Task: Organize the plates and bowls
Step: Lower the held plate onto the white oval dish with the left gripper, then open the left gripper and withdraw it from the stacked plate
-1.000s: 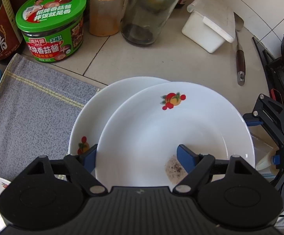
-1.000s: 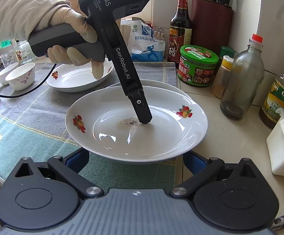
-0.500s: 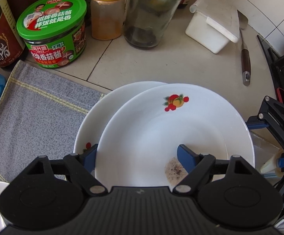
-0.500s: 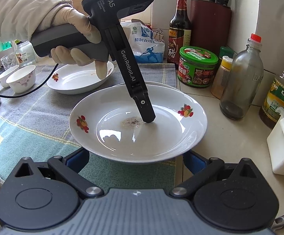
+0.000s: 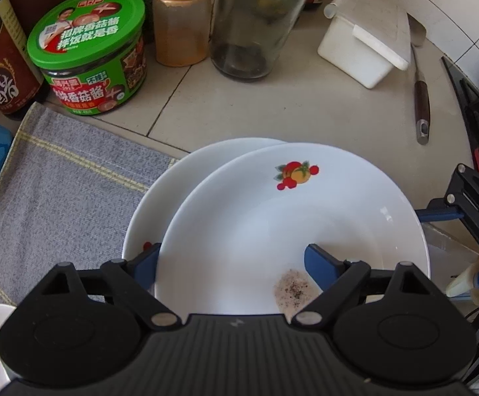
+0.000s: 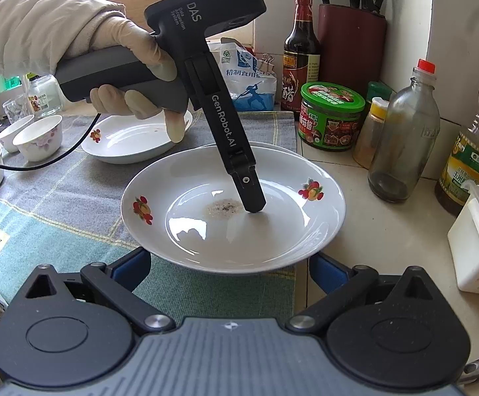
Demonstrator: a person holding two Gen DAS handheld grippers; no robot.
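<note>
A white plate with fruit prints [image 5: 272, 224] [image 6: 232, 211] is held above a second white plate [image 5: 160, 198] on the counter edge. My left gripper [image 5: 232, 264] is shut on the upper plate's rim: one finger is inside on the plate floor [image 6: 252, 194], the other outside under the rim. The plate has a brown speckled stain [image 6: 222, 207]. My right gripper [image 6: 229, 270] is open, its blue fingers on either side of the plate's near rim, just below it. A third plate [image 6: 133, 138] lies on the cloth behind.
Several small bowls [image 6: 38, 137] stand at the left on the grey cloth [image 6: 57, 191]. A green-lidded jar [image 5: 90, 52], sauce bottle [image 6: 300, 52], spice shaker [image 5: 180, 16], glass bottle [image 6: 404, 138], white box [image 5: 364, 39] and a knife [image 5: 421, 99] crowd the tiled counter.
The held plate has shifted slightly toward the plate below, with the left gripper still on its rim. The right gripper stays open under the near rim.
</note>
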